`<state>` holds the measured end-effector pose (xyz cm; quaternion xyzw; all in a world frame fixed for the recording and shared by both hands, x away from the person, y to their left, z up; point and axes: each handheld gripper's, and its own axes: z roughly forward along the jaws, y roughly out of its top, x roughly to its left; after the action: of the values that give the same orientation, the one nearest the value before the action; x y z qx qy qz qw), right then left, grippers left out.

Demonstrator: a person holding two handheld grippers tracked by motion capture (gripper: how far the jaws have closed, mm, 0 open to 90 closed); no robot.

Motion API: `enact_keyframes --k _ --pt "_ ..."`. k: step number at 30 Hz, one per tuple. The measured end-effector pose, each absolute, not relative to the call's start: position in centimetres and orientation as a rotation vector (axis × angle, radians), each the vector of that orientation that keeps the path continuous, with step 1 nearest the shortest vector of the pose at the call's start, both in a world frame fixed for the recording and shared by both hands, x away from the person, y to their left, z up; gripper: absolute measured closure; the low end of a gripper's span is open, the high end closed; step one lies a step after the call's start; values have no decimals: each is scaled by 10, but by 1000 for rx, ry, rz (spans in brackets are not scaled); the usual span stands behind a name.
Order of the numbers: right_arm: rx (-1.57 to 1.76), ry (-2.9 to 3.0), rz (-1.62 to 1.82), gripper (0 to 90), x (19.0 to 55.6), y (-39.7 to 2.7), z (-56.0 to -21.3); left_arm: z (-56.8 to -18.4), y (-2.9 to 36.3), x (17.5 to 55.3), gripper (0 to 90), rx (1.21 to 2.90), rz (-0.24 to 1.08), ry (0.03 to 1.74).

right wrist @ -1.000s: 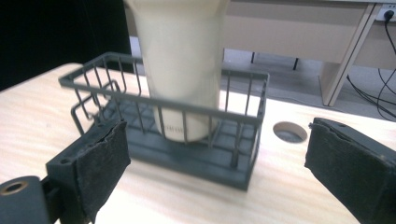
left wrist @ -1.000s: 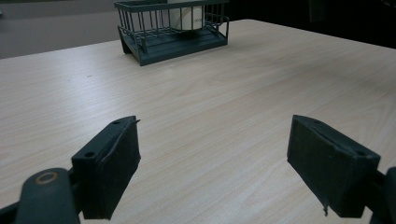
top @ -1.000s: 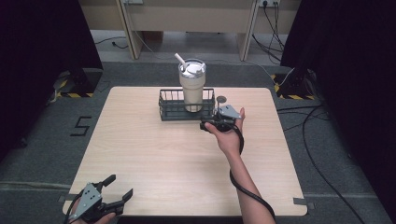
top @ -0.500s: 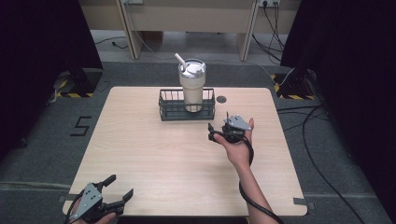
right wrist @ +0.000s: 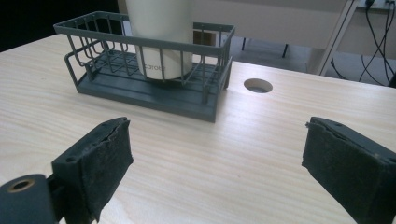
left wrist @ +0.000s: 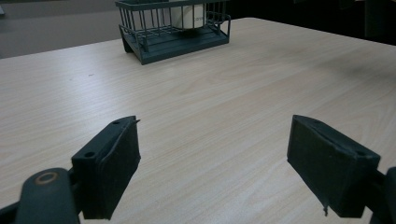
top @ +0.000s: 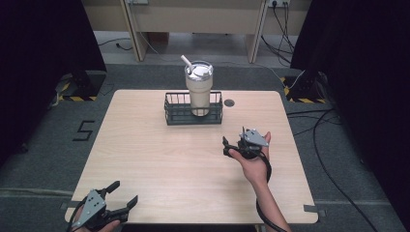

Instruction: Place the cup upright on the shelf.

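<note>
Table [top: 159, 159]: wooden, bare near both grippers.
Cup [top: 199, 89]: stood upright in basket [top: 176, 116], far side.
Left gripper [top: 118, 195]: spread, empty, near edge.
Right gripper [top: 233, 145]: spread, empty.
Advice: probably withdraw gently, clear of basket.

You see a pale wooden table [top: 145, 159], smooth and matt. The dark wire basket [top: 176, 115] looks like painted metal. The cream cup [top: 199, 92] looks smooth. Your black jaw pads [right wrist: 105, 156] look rough.
</note>
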<state>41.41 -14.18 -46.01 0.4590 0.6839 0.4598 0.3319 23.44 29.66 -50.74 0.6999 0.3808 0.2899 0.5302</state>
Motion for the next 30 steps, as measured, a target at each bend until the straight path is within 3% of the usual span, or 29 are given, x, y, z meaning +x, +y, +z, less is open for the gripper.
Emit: enact_keyframes --k 30 --pt "1235 1738 1189 111 354 -186 -472 -508 296 234 163 1674 695 913"
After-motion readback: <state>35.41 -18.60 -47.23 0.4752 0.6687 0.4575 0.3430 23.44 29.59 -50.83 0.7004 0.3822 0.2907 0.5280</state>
